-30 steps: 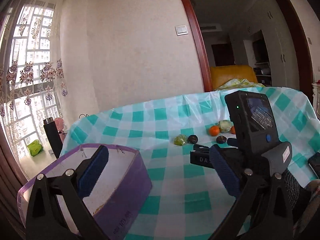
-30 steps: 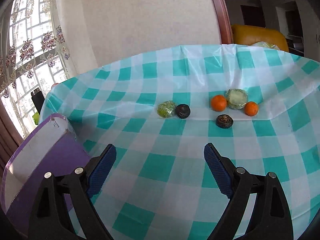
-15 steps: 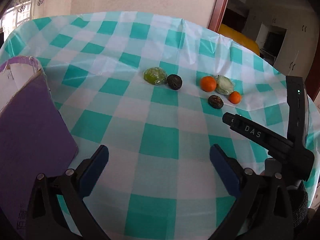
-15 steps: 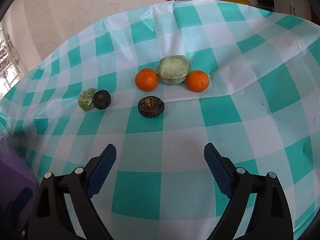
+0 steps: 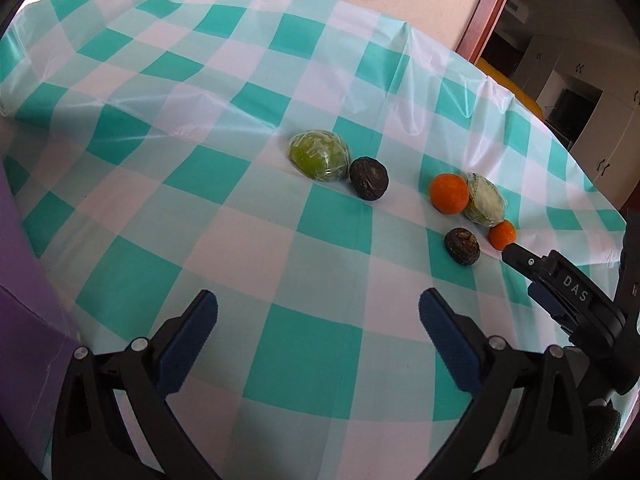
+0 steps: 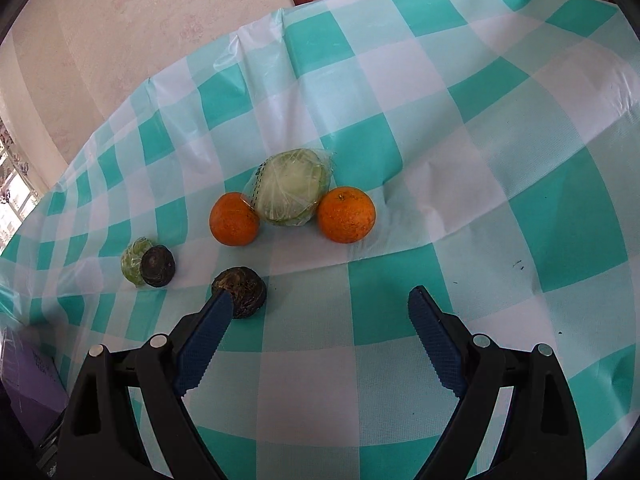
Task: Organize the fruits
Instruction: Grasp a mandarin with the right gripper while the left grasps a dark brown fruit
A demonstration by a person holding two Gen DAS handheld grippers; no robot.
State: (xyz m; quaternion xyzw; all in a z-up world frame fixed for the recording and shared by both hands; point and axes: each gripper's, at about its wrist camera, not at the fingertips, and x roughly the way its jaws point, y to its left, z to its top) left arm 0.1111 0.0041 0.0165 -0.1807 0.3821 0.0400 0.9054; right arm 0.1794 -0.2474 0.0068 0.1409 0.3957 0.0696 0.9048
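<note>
On the teal-and-white checked tablecloth lie two oranges either side of a wrapped pale cabbage. A dark round fruit lies in front of them, just past my right gripper's left fingertip. Further left a wrapped green fruit touches another dark fruit. My right gripper is open and empty. My left gripper is open and empty, well short of the wrapped green fruit and dark fruit.
A purple box stands at the left edge of the left wrist view; its corner shows in the right wrist view. The right gripper's body shows at the right of the left wrist view. A wall and doorway lie beyond the table.
Both grippers have tilted down and moved forward toward the fruits, which now look larger and closer. The right gripper has closed in on the near dark fruit. Both stay open.
</note>
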